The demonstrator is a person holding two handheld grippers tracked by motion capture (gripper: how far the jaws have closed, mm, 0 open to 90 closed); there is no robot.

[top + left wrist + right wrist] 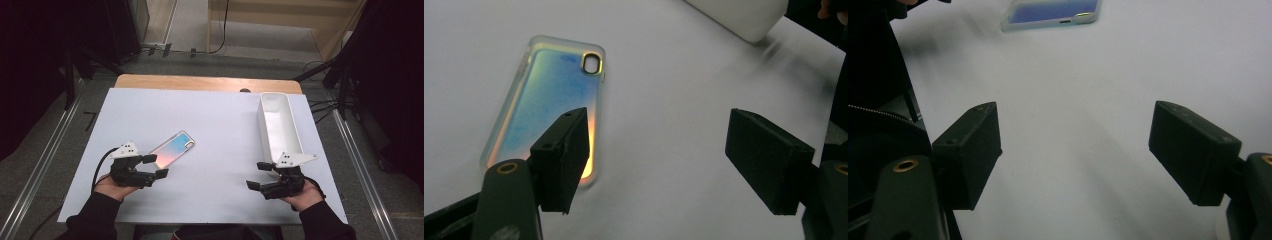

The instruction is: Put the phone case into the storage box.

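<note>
white worktop [210, 125] with two items on it. phone case [172, 148], iridescent blue-to-orange with a clear rim, lies flat on the left half, slanted, its camera cutout at the far right end; in the left gripper view its cutout end points away and its near end sits just behind one black finger. white rectangular bin [278, 126] stands on the right side of the worktop, long axis running near to far; the interior that shows is bare white, nothing seen inside, though its near end is hidden behind the right gripper's grey plate. left gripper [155, 166] sits at the near left, its fingers parted wide, nothing between them; one finger is just beside the near end of the case, and contact cannot be told from the high view. right gripper [258, 175] is at the near right, just in front of the bin's near end, fingers spread wide over bare worktop, holding nothing. case and bin are well apart.
</note>
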